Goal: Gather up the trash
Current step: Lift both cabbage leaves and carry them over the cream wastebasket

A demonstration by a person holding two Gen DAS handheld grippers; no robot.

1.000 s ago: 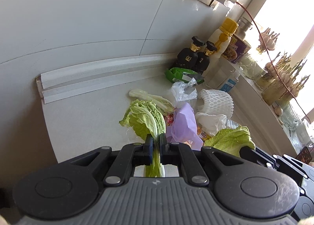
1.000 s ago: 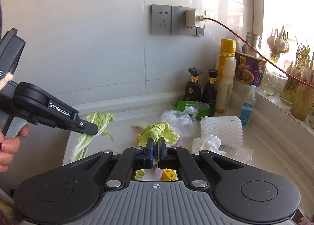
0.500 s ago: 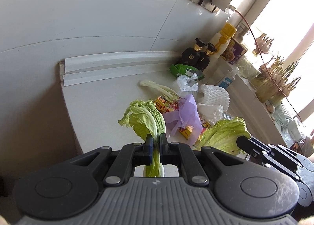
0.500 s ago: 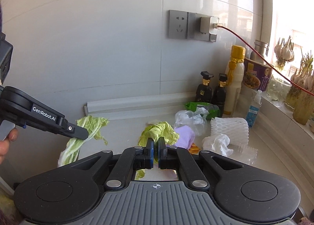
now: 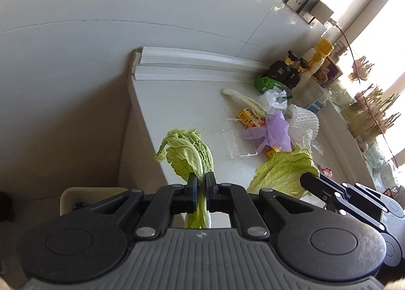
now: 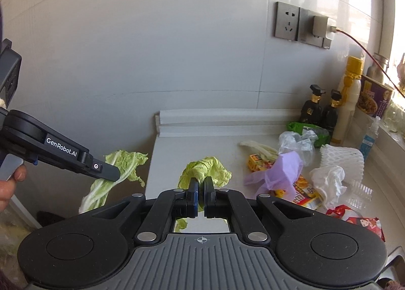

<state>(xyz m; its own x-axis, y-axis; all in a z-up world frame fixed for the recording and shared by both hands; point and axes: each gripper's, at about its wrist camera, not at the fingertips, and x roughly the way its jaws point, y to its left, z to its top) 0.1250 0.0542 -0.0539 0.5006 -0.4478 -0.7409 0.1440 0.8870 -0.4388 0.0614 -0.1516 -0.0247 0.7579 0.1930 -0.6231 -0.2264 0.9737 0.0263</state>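
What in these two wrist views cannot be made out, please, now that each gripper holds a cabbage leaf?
- Left wrist view: the off-white bin beside the counter; the gripper body covers all but one corner, so its contents are unseen.
- Left wrist view: the lower stalk of the left gripper's cabbage leaf, behind the fingers.
- Right wrist view: the red snack wrapper, partly behind the right gripper's body.
- Both views: bottle labels, too small to read.

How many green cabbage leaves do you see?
2 green ones: one cabbage leaf pinched in the left gripper, past the counter's edge, and a second leaf pinched in the right gripper. A pale stalk lies on the counter; the trash pile may hide more.
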